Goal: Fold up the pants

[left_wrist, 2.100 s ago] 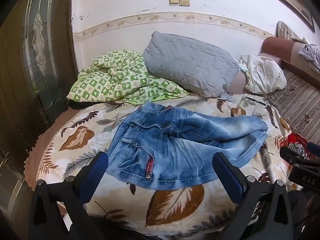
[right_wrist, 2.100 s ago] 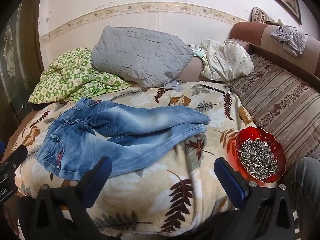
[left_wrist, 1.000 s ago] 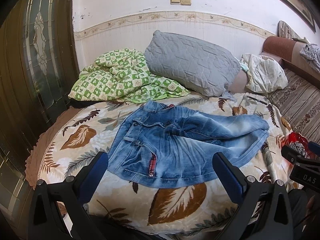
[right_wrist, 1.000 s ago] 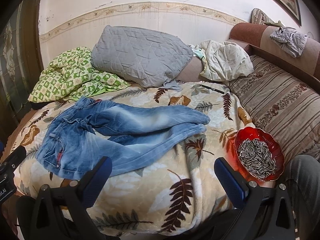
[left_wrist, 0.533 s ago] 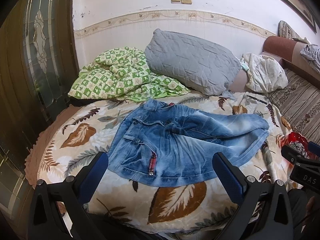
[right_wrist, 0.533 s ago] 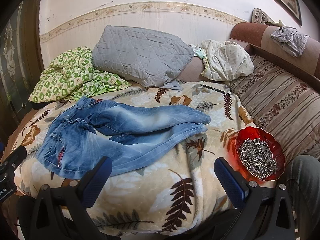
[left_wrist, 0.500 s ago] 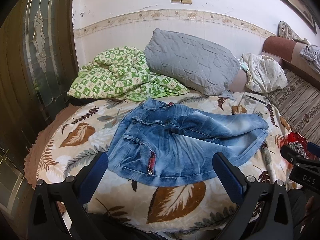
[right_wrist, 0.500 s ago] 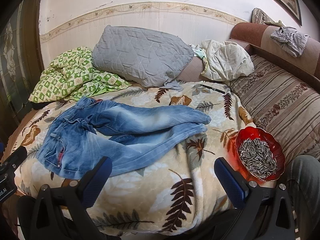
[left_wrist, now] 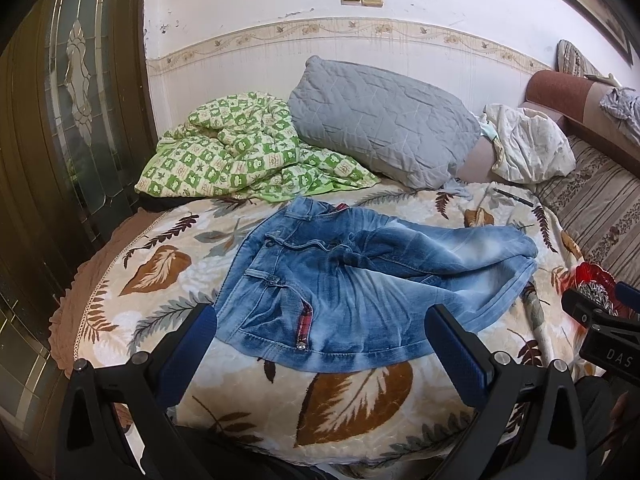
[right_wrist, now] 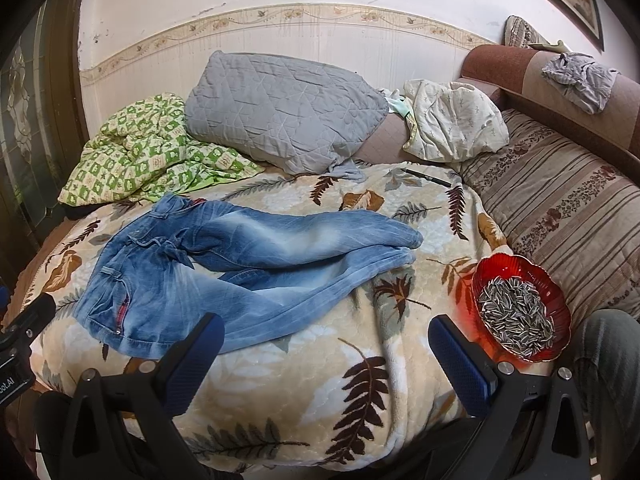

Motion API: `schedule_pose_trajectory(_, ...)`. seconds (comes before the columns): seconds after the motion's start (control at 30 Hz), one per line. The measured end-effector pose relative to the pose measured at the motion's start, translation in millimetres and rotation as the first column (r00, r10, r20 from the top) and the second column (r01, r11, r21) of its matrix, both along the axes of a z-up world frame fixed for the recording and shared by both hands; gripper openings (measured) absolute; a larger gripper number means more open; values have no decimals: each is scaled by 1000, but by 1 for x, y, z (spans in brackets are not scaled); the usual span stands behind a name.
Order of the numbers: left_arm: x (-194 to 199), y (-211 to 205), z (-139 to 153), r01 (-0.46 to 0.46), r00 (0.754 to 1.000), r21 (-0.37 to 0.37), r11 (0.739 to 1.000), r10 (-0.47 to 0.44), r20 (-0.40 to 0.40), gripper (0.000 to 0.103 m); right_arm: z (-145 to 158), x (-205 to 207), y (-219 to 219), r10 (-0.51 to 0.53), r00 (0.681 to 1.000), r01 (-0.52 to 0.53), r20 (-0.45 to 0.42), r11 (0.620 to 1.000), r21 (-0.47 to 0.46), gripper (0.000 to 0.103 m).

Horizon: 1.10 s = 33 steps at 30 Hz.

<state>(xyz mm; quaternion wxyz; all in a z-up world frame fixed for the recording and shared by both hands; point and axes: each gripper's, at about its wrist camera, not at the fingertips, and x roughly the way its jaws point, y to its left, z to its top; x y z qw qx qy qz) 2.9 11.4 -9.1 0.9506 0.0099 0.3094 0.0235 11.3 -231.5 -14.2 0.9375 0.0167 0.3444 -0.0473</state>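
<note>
Blue jeans (left_wrist: 360, 276) lie spread and rumpled on a leaf-patterned blanket (left_wrist: 360, 396), waist to the left, legs stretched to the right; they also show in the right wrist view (right_wrist: 248, 272). My left gripper (left_wrist: 320, 344) is open and empty, hovering near the waist edge at the blanket's front. My right gripper (right_wrist: 320, 344) is open and empty, above the blanket just in front of the lower leg. Neither touches the jeans.
A red bowl of sunflower seeds (right_wrist: 520, 312) sits at the blanket's right edge. A grey pillow (right_wrist: 280, 108), a green checked quilt (right_wrist: 152, 156) and a white cloth bundle (right_wrist: 452, 120) lie at the back. A pen (right_wrist: 426, 178) lies near them. A striped cushion (right_wrist: 560, 208) is at right.
Both views have shifted only slightly. The jeans have not moved and both grippers stay open.
</note>
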Motion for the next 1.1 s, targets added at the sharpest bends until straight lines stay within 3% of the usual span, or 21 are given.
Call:
schedule_pose_trajectory(0.6,2,0,-1,3,1000,6,1000,-3,-3,103,-1,3,-1,-10,1000,10,-2,1000,1,103)
schedule_pose_trajectory(0.73,14,-4,-4,93,995,-32,995,-93,-21,103,-1,7,-10,16,1000,-16,6,998,55,103)
schedule_pose_trajectory(0.83,30,-13,-7,220,974,-31,975,-222,-54,103,-1,7,-21,122,992,-126,37,987,103,103)
schedule_pose_trajectory(0.93,49,-28,-11,351,933,-39,936,-353,-72,103,-6,12,-40,128,991,-130,26,988,87,103)
schedule_pose_trajectory(1.1,96,-62,-13,556,826,-38,830,-557,-92,103,-14,29,-92,103,994,-107,33,979,176,103)
